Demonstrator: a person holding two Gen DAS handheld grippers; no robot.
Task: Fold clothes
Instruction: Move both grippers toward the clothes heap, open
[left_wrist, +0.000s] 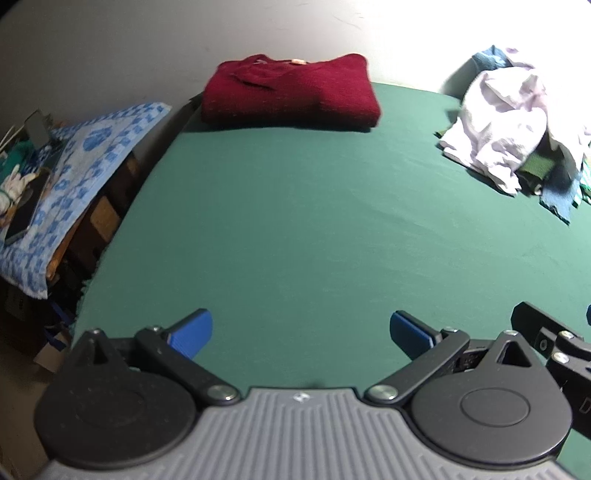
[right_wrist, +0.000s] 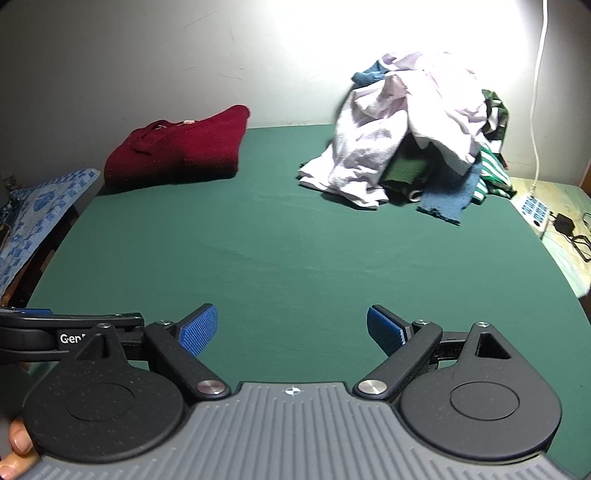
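At the bottom of each wrist view the left gripper and the right gripper hang over bare green bench, jaws spread wide with nothing between the blue pads; a fingertip shows at the lower left of the right view; farther off, a folded maroon sweater lies at the upper left by the wall; an unfolded clothes pile, pale lilac on top, sits at the upper right; a power strip lies beyond the bench's right edge.
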